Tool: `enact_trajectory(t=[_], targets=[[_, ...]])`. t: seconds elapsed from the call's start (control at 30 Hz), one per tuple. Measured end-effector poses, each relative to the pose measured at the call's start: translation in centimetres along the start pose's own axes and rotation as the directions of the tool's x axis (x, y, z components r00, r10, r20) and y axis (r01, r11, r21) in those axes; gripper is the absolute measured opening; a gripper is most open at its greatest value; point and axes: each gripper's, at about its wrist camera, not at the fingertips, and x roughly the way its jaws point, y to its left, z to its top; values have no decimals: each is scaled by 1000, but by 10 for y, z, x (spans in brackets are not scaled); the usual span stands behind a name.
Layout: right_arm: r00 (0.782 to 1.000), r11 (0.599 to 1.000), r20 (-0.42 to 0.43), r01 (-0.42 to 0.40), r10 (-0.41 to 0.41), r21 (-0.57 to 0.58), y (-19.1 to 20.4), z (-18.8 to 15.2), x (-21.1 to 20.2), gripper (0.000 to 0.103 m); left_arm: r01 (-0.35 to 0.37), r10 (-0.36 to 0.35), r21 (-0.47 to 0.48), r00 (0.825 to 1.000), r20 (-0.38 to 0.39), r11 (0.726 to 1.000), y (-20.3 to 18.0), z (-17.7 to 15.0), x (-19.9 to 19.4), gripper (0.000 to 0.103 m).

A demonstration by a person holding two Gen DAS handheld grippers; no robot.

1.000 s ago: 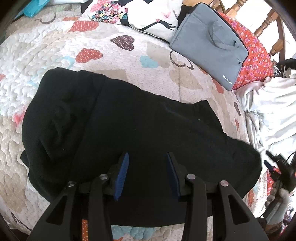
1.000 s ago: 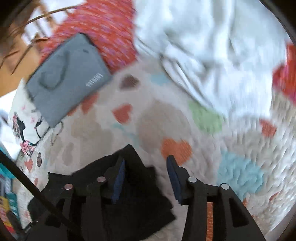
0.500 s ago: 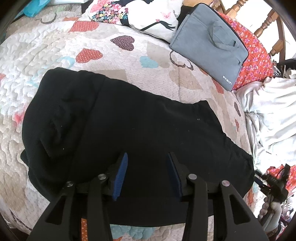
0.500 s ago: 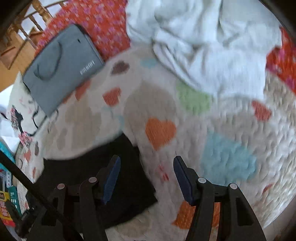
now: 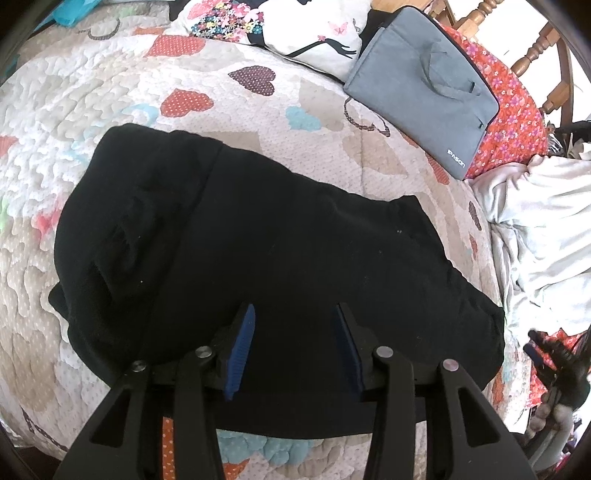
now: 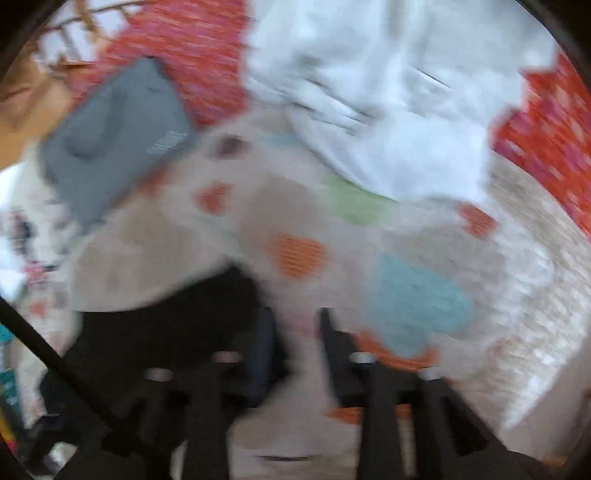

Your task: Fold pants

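Pants [image 5: 280,280], black, lie spread flat across the heart-print quilt [image 5: 258,122] of the bed, likely laid out for folding; the left hand-held gripper [image 5: 291,350] hovers released above them. Farther right, a grey laptop bag [image 5: 421,81] reads "PASON". The right hand-held gripper [image 6: 291,343], blurred, looks parted, gripping nothing.

place: home bedroom | evidence: heart-patterned quilt [image 5: 258,122], printed pillow [image 5: 295,33], wooden headboard [image 5: 532,48]
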Motion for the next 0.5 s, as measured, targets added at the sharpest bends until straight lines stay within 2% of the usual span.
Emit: enact_trajectory(t=[0.07, 0.17, 0.23, 0.33, 0.4, 0.47, 0.5], targets=[[991, 993, -70, -113, 111, -22, 24, -4, 23, 51, -1, 1, 0, 1000, 3, 1000, 1, -1, 0, 43], [971, 976, -149, -199, 185, -85, 62, -11, 54, 51, -5, 5, 4, 1000, 7, 1000, 1, -1, -2, 43], [953, 949, -187, -269, 237, -165, 102, -15, 65, 51, -18, 18, 13, 999, 29, 1000, -2, -2, -7, 43], [907, 892, -270, -387, 323, -234, 157, -18, 83, 50, -26, 23, 49, 998, 62, 998, -10, -5, -13, 43], [868, 854, -339, -454, 362, -253, 193, -18, 100, 49, -32, 29, 64, 999, 45, 997, -14, -7, -9, 43], [824, 827, -404, -512, 397, -231, 226, -16, 125, 46, -40, 39, 57, 999, 8, 998, -13, -10, -1, 43], [795, 818, -441, -539, 416, -201, 237, -16, 138, 46, -44, 43, 56, 999, 7, 997, -12, -11, 0, 43]])
